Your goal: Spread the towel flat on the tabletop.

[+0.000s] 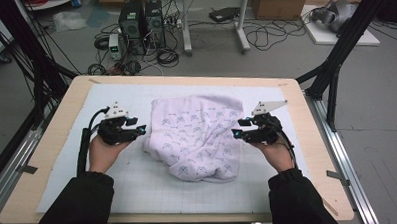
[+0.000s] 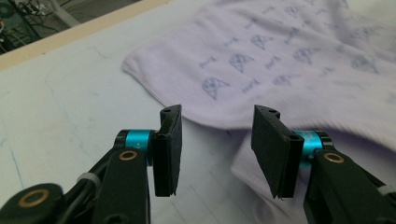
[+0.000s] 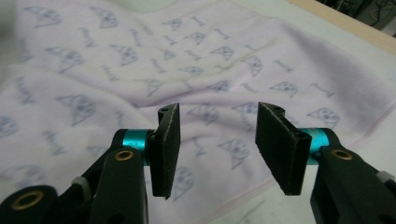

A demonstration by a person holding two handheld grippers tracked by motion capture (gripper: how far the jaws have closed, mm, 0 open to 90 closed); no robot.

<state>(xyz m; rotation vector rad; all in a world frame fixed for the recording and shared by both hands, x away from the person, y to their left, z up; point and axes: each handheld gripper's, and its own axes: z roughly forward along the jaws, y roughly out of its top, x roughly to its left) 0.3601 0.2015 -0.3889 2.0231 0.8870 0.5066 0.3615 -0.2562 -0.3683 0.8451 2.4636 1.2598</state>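
A pale lilac towel (image 1: 197,137) printed with small blue figures lies crumpled in the middle of the white gridded mat (image 1: 139,184). My left gripper (image 1: 139,130) hovers at the towel's left edge, open, with nothing between its jaws. In the left gripper view the towel (image 2: 280,60) lies just beyond the open left gripper (image 2: 217,147). My right gripper (image 1: 236,133) is at the towel's right edge, also open and empty. In the right gripper view the towel (image 3: 140,70) spreads under and past the open right gripper (image 3: 217,149).
The mat covers a light wooden table (image 1: 57,127). Black frame posts (image 1: 335,62) stand at the table's far right and left. Computers (image 1: 141,21) and tangled cables lie on the floor beyond the table.
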